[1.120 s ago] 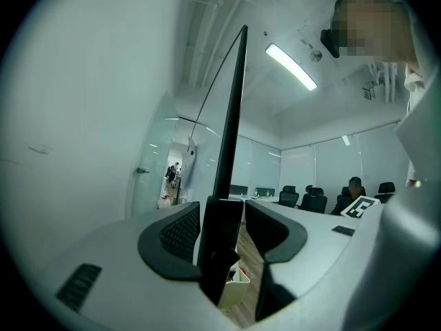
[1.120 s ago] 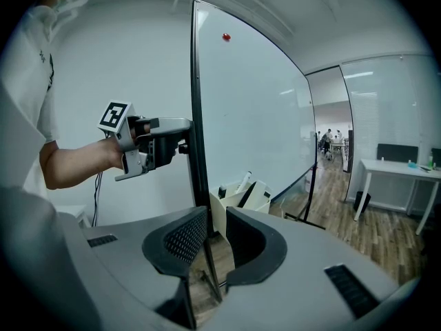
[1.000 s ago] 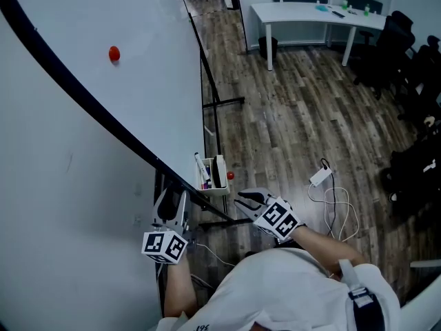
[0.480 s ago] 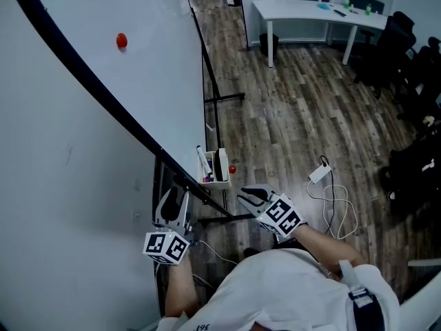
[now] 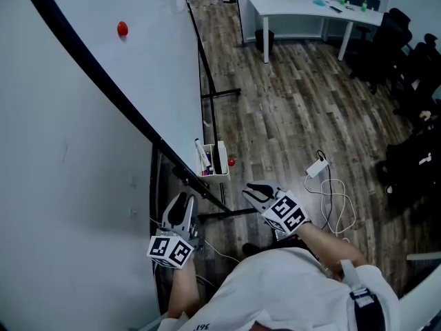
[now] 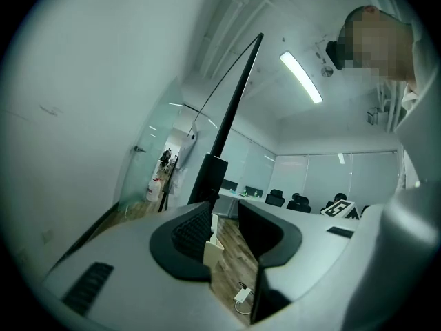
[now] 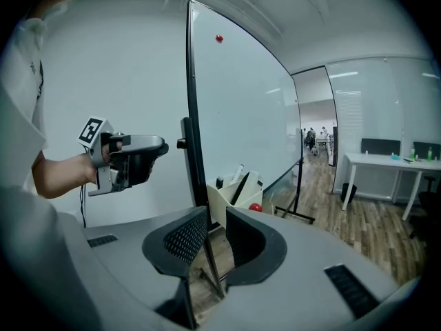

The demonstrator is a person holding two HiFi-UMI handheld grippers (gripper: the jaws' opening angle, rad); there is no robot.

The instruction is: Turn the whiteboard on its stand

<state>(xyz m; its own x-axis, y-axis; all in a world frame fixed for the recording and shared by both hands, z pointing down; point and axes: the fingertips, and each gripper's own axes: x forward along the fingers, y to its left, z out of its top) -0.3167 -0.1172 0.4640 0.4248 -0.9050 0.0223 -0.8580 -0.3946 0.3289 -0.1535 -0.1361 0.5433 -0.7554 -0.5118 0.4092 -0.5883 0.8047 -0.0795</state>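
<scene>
Head view, whiteboard: the whiteboard (image 5: 151, 67) fills the upper left of the frame. It is seen almost edge-on, and its near side runs down toward lower centre. A red magnet (image 5: 122, 28) sits on its face at upper left.
Head view, stand: the stand (image 5: 222, 94) shows as dark bars on the wood floor at centre. By its look, the board has not yet been turned.
Head view, marker tray: a marker tray (image 5: 215, 176) hangs at the board's near lower corner, just above both grippers.
Head view, grippers: the left gripper (image 5: 181, 202) is at lower centre-left and the right gripper (image 5: 251, 190) is just right of it, one on each side of the board's near edge. They are probably placed this way so the edge can be taken from both faces and swung round.
Left gripper view, fingers: apart, and they have just been closing, but nothing is pinched. The gap at lower centre shows only floor and the tray beyond.
Left gripper view, frame edge: the frame edge (image 6: 236, 95) rises from the jaw tips toward top centre. A black block (image 6: 208, 178) on it sits right above the left-hand finger. The edge looks lined up for a grip but is not yet in one.
Right gripper view, fingers: apart. The frame edge drops through centre frame into the gap, close to the left-hand pad with open space on the other side, and no clamp is seen.
Right gripper view, left gripper: at mid-left, held level beyond the edge, with its tips near a small knob (image 7: 182, 143).
</scene>
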